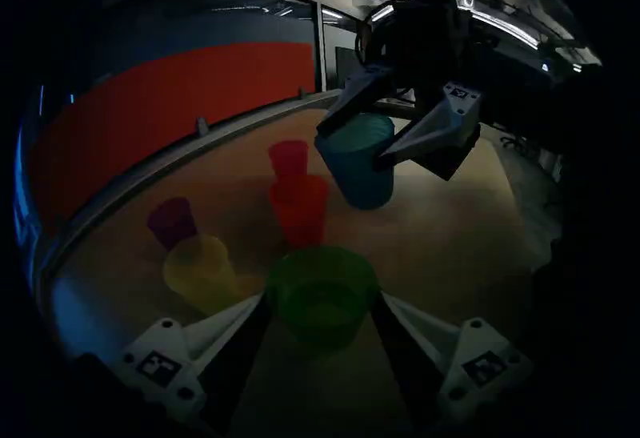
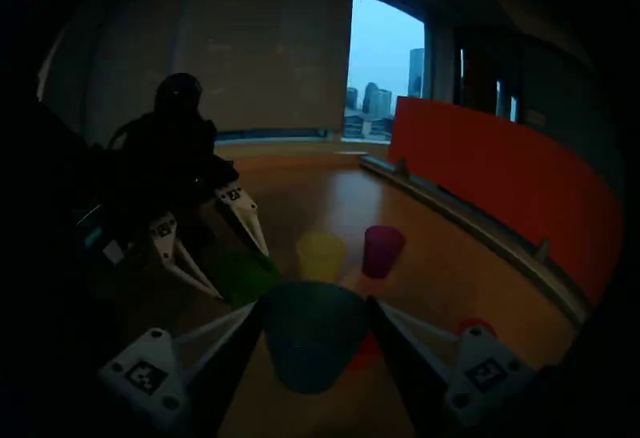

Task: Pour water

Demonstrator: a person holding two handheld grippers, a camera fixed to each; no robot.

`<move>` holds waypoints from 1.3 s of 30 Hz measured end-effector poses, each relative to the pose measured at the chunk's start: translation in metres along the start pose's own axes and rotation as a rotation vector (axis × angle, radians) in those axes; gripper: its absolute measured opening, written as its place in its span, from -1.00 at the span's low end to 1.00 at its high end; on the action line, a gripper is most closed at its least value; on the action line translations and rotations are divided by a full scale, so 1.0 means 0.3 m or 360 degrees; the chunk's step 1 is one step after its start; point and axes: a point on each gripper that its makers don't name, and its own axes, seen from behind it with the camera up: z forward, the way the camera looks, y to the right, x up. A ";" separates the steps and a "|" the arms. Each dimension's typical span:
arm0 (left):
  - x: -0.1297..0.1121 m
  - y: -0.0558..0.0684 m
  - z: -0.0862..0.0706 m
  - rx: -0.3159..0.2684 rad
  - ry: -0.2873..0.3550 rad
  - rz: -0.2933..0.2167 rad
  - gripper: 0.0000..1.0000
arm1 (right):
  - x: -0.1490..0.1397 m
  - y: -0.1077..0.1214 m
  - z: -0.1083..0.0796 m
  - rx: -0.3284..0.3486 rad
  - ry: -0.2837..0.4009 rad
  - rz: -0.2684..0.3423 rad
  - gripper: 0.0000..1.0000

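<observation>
1. Two grippers, each clasping one cup. The left gripper is half closed, both fingers pressed against the sides of a green cup whose open mouth faces us in the left gripper view.
2. The right gripper is set at a similar width and grips a blue cup by its sides. In the left gripper view we see this cup held above the middle of the tabletop, leaning slightly, with its rim uppermost.
3. We cannot tell whether either held cup contains water; the light is too dim.
4. Two red cups stand one behind the other near the middle of the tabletop, between the two held cups.
5. One purple cup and one yellow cup stand just beside each other, nearer the tabletop edge that runs along the red panel.
6. Markings: black-and-white square markers sit on the finger mounts of both grippers. We cannot make out any lettering on the cups.
7. Surroundings: one person appears as a dark shape behind the left gripper, and one window looks out on tall buildings past the far edge of the tabletop.
</observation>
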 end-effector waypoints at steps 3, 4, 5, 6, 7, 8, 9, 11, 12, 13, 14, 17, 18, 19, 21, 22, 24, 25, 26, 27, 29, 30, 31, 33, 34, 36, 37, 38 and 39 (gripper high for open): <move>-0.006 -0.002 0.004 0.0002 -0.0003 0.0004 0.71 | -0.014 -0.007 0.006 0.0005 -0.0011 -0.0007 0.93; -0.008 -0.002 0.004 0.0002 -0.0003 0.0004 0.71 | -0.017 -0.007 0.007 0.0004 -0.0013 -0.0008 0.93; -0.011 -0.002 0.005 0.0001 -0.0003 0.0004 0.71 | -0.020 -0.007 0.009 0.0003 -0.0015 -0.0009 0.93; -0.013 -0.002 0.006 0.0001 -0.0003 0.0004 0.71 | -0.023 -0.007 0.010 0.0003 -0.0017 -0.0010 0.93; -0.016 -0.001 0.007 0.0000 -0.0005 0.0005 0.71 | -0.024 -0.008 0.011 0.0004 -0.0018 -0.0010 0.93; -0.020 0.000 0.008 -0.0001 -0.0007 0.0005 0.71 | -0.025 -0.010 0.011 0.0004 -0.0020 -0.0010 0.93; -0.024 0.001 0.009 -0.0002 -0.0009 0.0006 0.71 | -0.026 -0.011 0.011 0.0005 -0.0022 -0.0010 0.93; -0.032 0.002 0.011 -0.0004 -0.0015 0.0007 0.71 | -0.028 -0.014 0.013 0.0006 -0.0023 -0.0012 0.93; -0.035 0.003 0.013 -0.0005 -0.0018 0.0008 0.71 | -0.028 -0.015 0.013 0.0007 -0.0024 -0.0013 0.93; -0.038 0.003 0.013 -0.0006 -0.0022 0.0010 0.71 | -0.031 -0.017 0.014 0.0009 -0.0026 -0.0013 0.93; -0.041 0.004 0.014 -0.0008 -0.0025 0.0012 0.71 | -0.034 -0.019 0.015 0.0010 -0.0029 -0.0014 0.93; -0.047 0.005 0.018 -0.0011 -0.0036 0.0021 0.71 | -0.041 -0.025 0.019 0.0016 -0.0036 -0.0016 0.93; -0.049 0.006 0.019 -0.0011 -0.0040 0.0024 0.71 | -0.043 -0.027 0.020 0.0017 -0.0038 -0.0017 0.93; -0.050 0.006 0.020 -0.0012 -0.0042 0.0027 0.71 | -0.045 -0.029 0.022 0.0018 -0.0039 -0.0018 0.93; -0.052 0.006 0.023 -0.0013 -0.0048 0.0035 0.70 | -0.049 -0.032 0.027 0.0020 -0.0040 -0.0020 0.93; -0.052 0.006 0.023 -0.0013 -0.0048 0.0035 0.70 | -0.049 -0.034 0.029 0.0022 -0.0040 -0.0020 0.93; -0.052 0.005 0.022 -0.0014 -0.0050 0.0037 0.70 | -0.051 -0.038 0.033 0.0026 -0.0038 -0.0018 0.94; -0.054 0.005 0.022 -0.0015 -0.0049 0.0035 0.71 | -0.051 -0.039 0.035 0.0026 -0.0036 -0.0017 0.94; -0.055 0.005 0.022 -0.0016 -0.0048 0.0033 0.71 | -0.052 -0.040 0.037 0.0026 -0.0034 -0.0017 0.94; -0.056 0.005 0.022 -0.0017 -0.0048 0.0030 0.71 | -0.052 -0.040 0.039 0.0026 -0.0031 -0.0016 0.94; -0.061 0.004 0.021 -0.0019 -0.0050 0.0026 0.71 | -0.056 -0.044 0.041 0.0031 -0.0034 -0.0014 0.94; -0.063 0.004 0.020 -0.0019 -0.0051 0.0024 0.70 | -0.057 -0.046 0.042 0.0034 -0.0035 -0.0013 0.94; -0.065 0.005 0.020 -0.0020 -0.0051 0.0024 0.71 | -0.061 -0.048 0.043 0.0035 -0.0038 -0.0014 0.94; -0.069 0.006 0.018 -0.0021 -0.0052 0.0023 0.71 | -0.068 -0.053 0.046 0.0039 -0.0044 -0.0014 0.94; -0.070 0.006 0.018 -0.0021 -0.0052 0.0021 0.71 | -0.072 -0.055 0.048 0.0042 -0.0048 -0.0014 0.94; -0.072 0.007 0.016 -0.0022 -0.0052 0.0015 0.71 | -0.081 -0.059 0.052 0.0047 -0.0057 -0.0014 0.94; -0.072 0.006 0.015 -0.0022 -0.0053 0.0011 0.71 | -0.086 -0.062 0.053 0.0050 -0.0061 -0.0014 0.94; -0.072 0.005 0.014 -0.0022 -0.0055 0.0006 0.72 | -0.091 -0.064 0.055 0.0053 -0.0067 -0.0014 0.94; -0.073 0.004 0.013 -0.0022 -0.0056 0.0001 0.72 | -0.097 -0.066 0.057 0.0055 -0.0071 -0.0013 0.94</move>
